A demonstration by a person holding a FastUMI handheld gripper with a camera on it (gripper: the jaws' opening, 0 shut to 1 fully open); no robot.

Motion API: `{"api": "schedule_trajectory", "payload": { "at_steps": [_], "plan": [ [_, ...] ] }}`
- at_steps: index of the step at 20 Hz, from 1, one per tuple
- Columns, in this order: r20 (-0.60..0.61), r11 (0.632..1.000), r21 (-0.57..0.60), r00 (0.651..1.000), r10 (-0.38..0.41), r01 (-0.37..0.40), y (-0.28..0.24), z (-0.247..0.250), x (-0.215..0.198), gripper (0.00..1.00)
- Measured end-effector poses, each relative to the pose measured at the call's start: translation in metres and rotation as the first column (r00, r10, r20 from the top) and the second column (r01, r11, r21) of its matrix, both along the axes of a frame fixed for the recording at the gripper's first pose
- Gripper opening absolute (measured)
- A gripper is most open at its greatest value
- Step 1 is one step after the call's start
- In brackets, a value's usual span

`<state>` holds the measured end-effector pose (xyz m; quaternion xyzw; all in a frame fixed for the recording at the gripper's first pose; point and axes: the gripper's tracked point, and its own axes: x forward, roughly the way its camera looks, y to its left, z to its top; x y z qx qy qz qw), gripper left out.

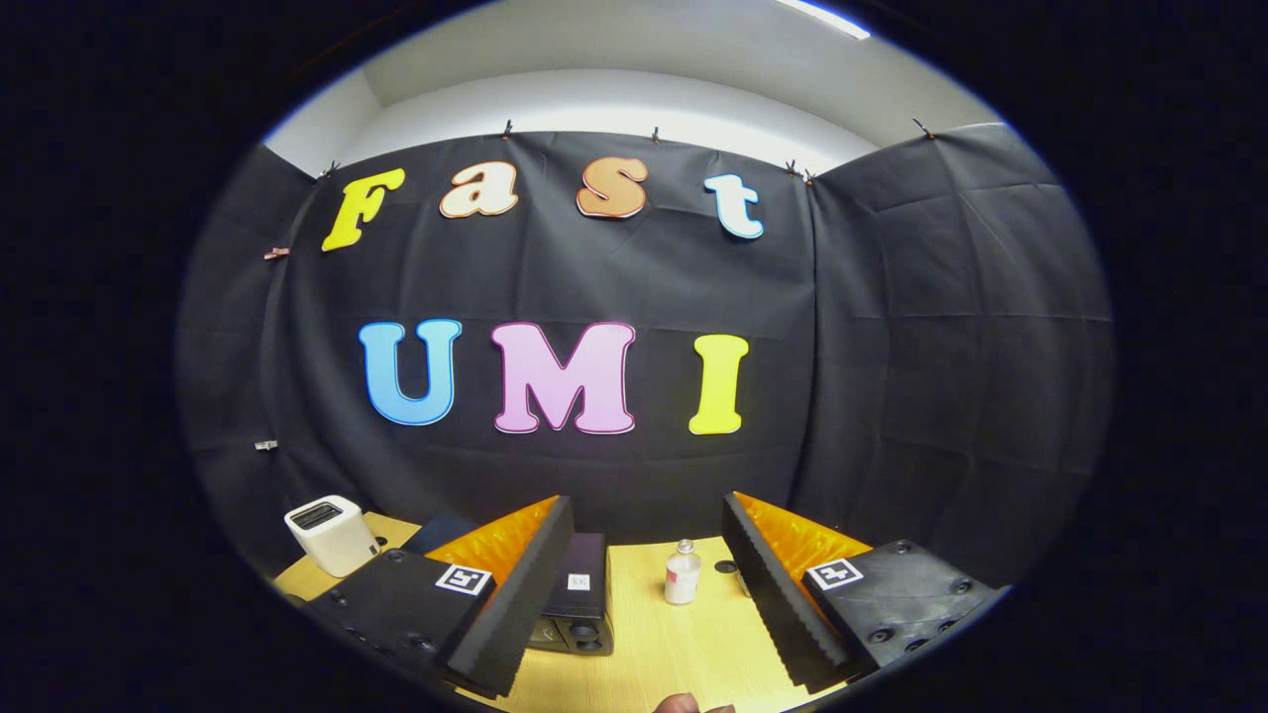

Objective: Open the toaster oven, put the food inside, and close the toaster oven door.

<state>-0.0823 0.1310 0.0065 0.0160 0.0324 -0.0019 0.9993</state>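
Black fingers (543,594) spread wide, gripping nothing, with a small bottle (682,573) between them.

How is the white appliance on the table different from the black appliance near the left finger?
The white appliance is light and boxy, with a dark slot on top; the black appliance is dark, with round dials low on its front. The white one stands in full view, beyond the left finger; the black one is partly hidden behind that finger. Both rest on the wooden table. The gripper is open.
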Motion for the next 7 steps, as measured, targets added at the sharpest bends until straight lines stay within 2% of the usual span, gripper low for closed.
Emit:
{"api": "schedule_trajectory", "payload": {
  "at_steps": [7],
  "plan": [
    [-0.003, 1.000, 0.021, 1.000, -0.007, 0.007, -0.0004, -0.0064, -0.0014, 0.99]
  ]
}}
